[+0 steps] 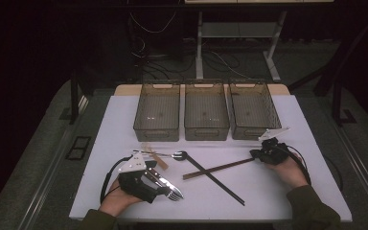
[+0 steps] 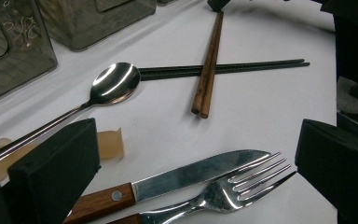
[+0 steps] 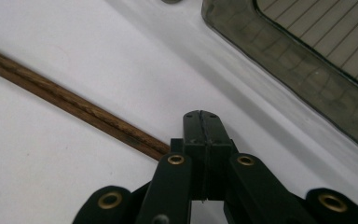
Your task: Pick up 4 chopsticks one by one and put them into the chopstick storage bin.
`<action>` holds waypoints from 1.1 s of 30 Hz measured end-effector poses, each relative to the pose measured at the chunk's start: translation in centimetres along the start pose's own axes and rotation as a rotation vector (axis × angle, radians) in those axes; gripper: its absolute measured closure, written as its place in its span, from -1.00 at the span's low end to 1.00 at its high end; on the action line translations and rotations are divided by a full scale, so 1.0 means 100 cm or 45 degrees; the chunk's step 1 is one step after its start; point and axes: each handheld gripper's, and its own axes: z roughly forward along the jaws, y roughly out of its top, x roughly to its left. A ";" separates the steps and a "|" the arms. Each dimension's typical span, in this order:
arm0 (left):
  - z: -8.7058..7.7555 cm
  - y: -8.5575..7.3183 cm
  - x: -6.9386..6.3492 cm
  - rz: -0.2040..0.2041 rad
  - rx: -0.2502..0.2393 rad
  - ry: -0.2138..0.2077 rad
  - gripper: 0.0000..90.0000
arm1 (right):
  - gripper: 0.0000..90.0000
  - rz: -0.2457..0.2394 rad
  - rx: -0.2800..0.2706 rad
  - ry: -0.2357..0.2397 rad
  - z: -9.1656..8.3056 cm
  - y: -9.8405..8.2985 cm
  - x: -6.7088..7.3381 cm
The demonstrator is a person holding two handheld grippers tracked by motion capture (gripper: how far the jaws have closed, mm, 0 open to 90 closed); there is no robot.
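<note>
We keep our right gripper (image 3: 201, 122) pinched shut beside the end of the wooden chopsticks (image 1: 219, 168) crossing the black pair mid-table, while our left gripper (image 2: 191, 182) gapes over the knife (image 2: 186, 176) and fork (image 2: 223, 193), ready to sort.

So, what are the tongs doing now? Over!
Right tongs shut on brown chopsticks. Left tongs open over knife and fork. Black chopsticks cross under.
</note>
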 end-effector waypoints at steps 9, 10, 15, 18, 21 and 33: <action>0.000 0.000 0.000 0.000 0.000 0.001 -1.00 | 1.00 -0.013 0.010 0.006 -0.006 -0.007 0.004; 0.000 0.000 0.000 0.000 0.000 0.001 -1.00 | 1.00 -0.022 0.014 0.007 -0.008 -0.008 0.006; 0.000 0.000 0.000 0.001 0.000 0.001 -1.00 | 1.00 -0.041 0.019 0.011 -0.011 -0.012 0.010; 0.000 0.000 0.000 0.000 0.001 0.002 -1.00 | 1.00 -0.049 0.022 0.013 -0.013 -0.014 0.012; 0.000 0.000 0.000 -0.001 0.002 0.001 -1.00 | 1.00 -0.054 0.022 0.016 -0.014 -0.016 0.013; 0.001 0.000 0.000 -0.003 0.000 -0.001 -1.00 | 0.49 -0.092 -0.162 0.245 -0.022 -0.003 0.018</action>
